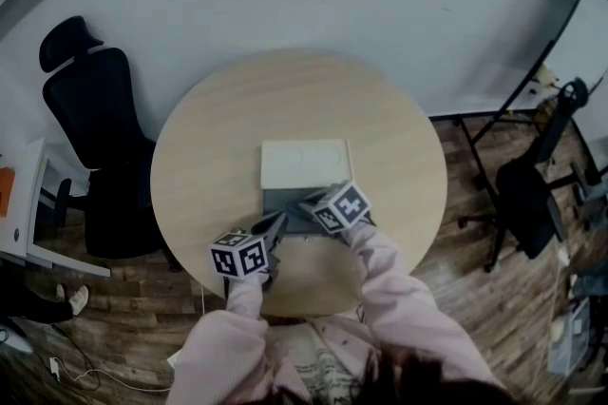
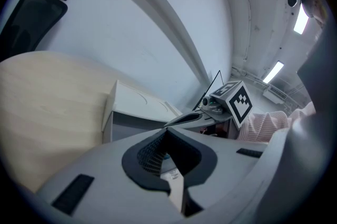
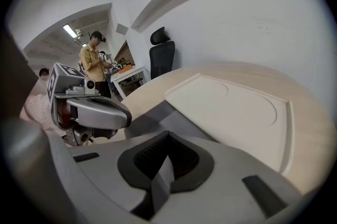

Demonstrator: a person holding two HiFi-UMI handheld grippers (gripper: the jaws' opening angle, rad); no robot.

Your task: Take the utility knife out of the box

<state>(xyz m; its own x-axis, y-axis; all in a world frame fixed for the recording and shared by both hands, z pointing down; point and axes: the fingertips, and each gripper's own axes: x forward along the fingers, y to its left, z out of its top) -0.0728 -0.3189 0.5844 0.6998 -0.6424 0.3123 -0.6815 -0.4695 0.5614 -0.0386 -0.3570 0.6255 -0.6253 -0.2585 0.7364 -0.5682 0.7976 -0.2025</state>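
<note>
1. The box [image 1: 281, 202] lies in the middle of the round tabletop [image 1: 209, 137]. Its cream lid [image 1: 306, 163] is on the far side and its grey part is nearest us.
2. Our right tongs [image 1: 307, 202] slant down over the box's grey part from its near-right side, with the pink right sleeve [image 1: 394, 275] reaching in behind them. Their jaws are pressed together with nothing between them.
3. Our left tongs [image 1: 276, 224] lie flatter at the box's near-left corner and point in towards it, their tip close beside the right tongs' tip. The left sleeve [image 1: 242, 303] is tucked in below. These jaws are drawn all but together; a pale sliver shows in the slit, and we cannot tell what it is.
4. We cannot make out the utility knife. Both tongs cover much of the box's grey part.
</note>
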